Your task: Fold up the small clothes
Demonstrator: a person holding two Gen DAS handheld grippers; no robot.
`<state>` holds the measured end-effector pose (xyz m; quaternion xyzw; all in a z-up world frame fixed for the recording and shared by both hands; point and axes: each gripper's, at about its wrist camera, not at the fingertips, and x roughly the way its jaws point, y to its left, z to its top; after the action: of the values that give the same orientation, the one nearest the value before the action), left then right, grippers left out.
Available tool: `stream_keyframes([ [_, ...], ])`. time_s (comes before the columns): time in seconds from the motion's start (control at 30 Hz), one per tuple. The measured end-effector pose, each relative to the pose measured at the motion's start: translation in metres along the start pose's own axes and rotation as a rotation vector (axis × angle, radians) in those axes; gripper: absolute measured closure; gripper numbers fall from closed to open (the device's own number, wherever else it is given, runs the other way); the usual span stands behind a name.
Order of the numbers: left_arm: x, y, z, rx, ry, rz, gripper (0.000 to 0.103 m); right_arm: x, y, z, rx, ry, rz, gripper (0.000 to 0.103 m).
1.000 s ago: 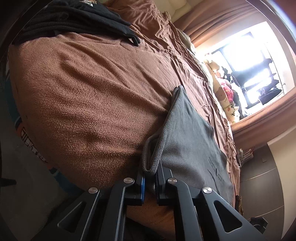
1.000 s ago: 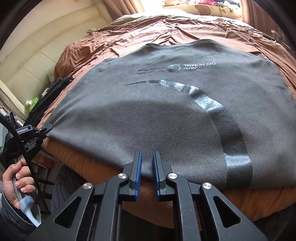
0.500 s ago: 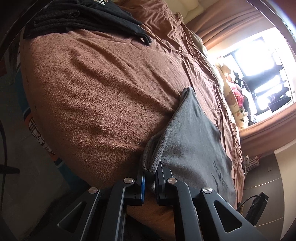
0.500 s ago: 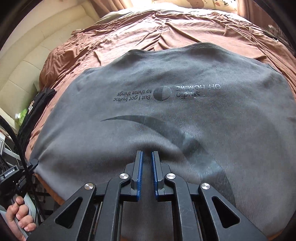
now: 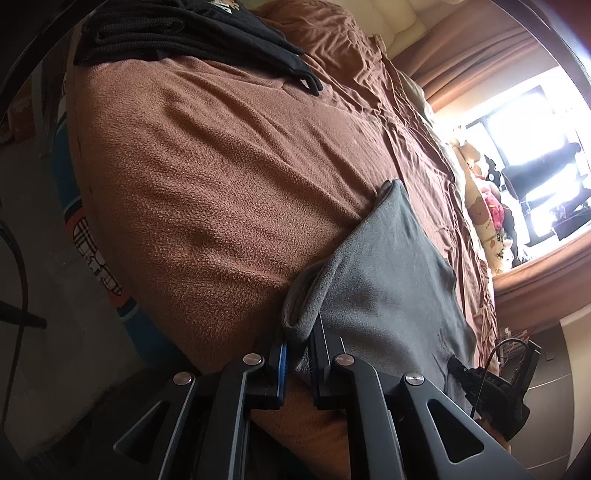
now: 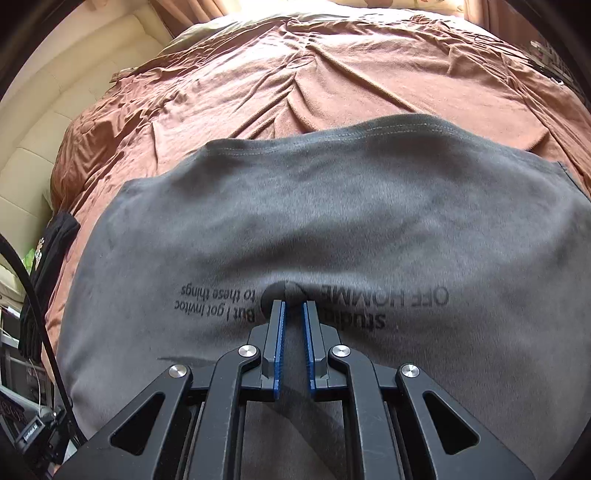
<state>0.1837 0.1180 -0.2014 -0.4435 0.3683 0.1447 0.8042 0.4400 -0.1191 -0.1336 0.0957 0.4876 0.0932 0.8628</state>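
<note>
Left wrist view: grey shirt (image 5: 388,280) lies flat on the brown blanket (image 5: 221,177), long axis running away from the camera; left gripper (image 5: 297,336) clamped on its near folded corner. Black clothes (image 5: 184,33) lie beyond.

Right wrist view: shirt (image 6: 332,221) print, upside down, reads "OFF HOMME" and "But I got invited to these things". Right gripper (image 6: 293,306) closed, pinching a small ridge of the shirt.

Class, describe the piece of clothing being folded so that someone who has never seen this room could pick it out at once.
Start at the big bed under a brown blanket. On its near edge lies a grey T-shirt, spread flat with a corner pinched by the left gripper. Unlike the black clothes stacked on the bed's far corner, it is grey and bears dark printed lettering.
</note>
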Motion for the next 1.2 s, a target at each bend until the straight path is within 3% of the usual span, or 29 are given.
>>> stream_keyframes([
  [0.6, 0.006, -0.003, 0.002, -0.022, 0.006, 0.025, 0.094, 0.052, 0.002, 0.066, 0.076, -0.006, -0.039, 0.097],
  [0.9, -0.002, 0.004, 0.002, -0.045, -0.013, 0.002, 0.098, 0.063, 0.002, 0.092, 0.111, 0.001, -0.049, 0.097],
  [1.2, 0.003, 0.006, 0.005, -0.060, 0.010, -0.022, 0.096, 0.032, 0.008, 0.049, 0.051, 0.003, 0.008, 0.097],
])
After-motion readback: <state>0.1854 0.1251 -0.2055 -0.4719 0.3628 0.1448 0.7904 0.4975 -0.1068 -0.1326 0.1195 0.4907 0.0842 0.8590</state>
